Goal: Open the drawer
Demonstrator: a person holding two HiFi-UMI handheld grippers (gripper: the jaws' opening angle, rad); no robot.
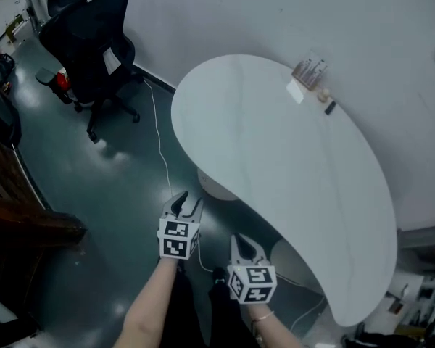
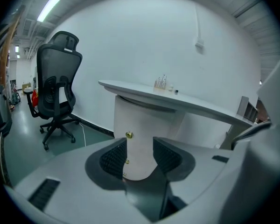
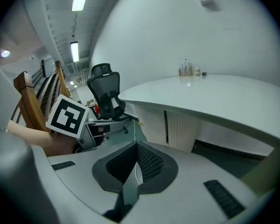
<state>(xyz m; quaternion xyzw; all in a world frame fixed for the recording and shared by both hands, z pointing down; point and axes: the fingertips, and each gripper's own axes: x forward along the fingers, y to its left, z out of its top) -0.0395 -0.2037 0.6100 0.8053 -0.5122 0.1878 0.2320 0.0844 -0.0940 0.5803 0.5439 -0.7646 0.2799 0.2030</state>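
Observation:
A white round pedestal [image 2: 142,120] under the white curved table [image 1: 290,165] carries up to three small gold drawer knobs in a column; the top knob [image 2: 129,135] shows clearly. In the left gripper view it stands straight ahead, some way beyond my left gripper [image 2: 140,146], which is open with nothing between its pads. In the head view the left gripper [image 1: 188,203] hangs over the floor near the pedestal's base [image 1: 216,185]. My right gripper [image 1: 246,246] is beside it, lower right. Its jaws [image 3: 136,148] are shut and hold nothing.
A black office chair [image 1: 87,42] stands at the far left on the dark green floor. A white cable [image 1: 159,140] runs across the floor toward the pedestal. A small holder with items [image 1: 309,71] sits at the table's far edge by the wall. A wooden railing [image 3: 32,106] is at left.

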